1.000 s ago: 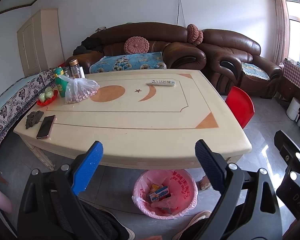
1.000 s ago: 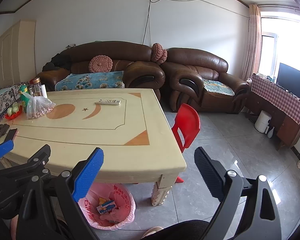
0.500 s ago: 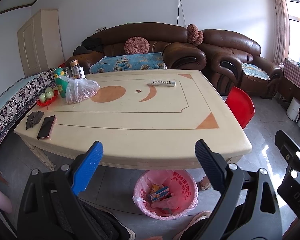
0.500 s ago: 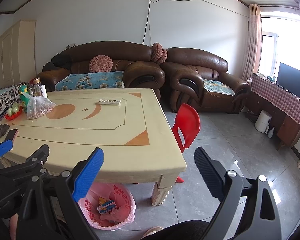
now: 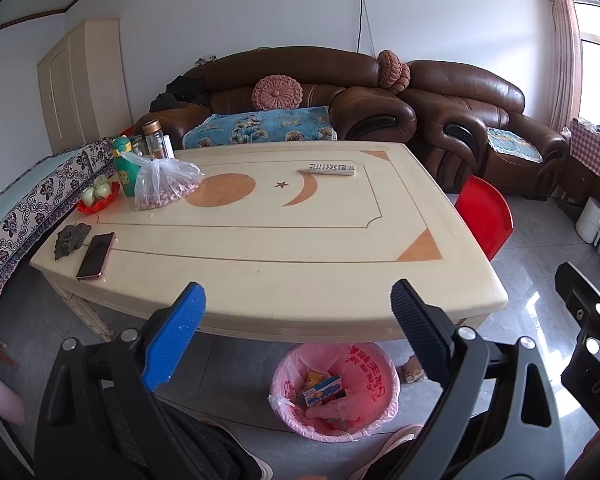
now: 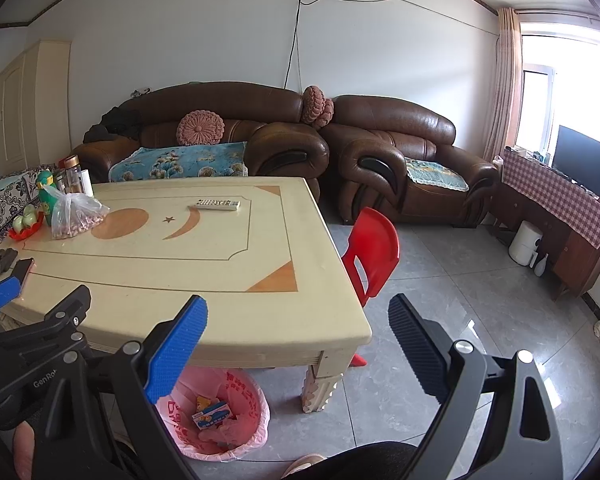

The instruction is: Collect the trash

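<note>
A pink-lined trash bin [image 5: 334,394] stands on the floor under the near edge of the cream table [image 5: 260,240]; it also shows in the right wrist view [image 6: 216,416]. A small blue box [image 5: 322,390] and other scraps lie inside it. My left gripper [image 5: 298,334] is open and empty, held in front of the table's near edge, above the bin. My right gripper [image 6: 296,346] is open and empty, near the table's right front corner. The left gripper also shows at the left edge of the right wrist view [image 6: 32,332].
On the table: a phone [image 5: 96,256], a dark crumpled object [image 5: 71,237], a plastic bag of nuts [image 5: 162,186], a green bottle [image 5: 123,168], a red fruit dish [image 5: 98,198], a remote [image 5: 332,169]. A red chair [image 6: 374,256] stands right of the table. Brown sofas [image 6: 284,140] stand behind.
</note>
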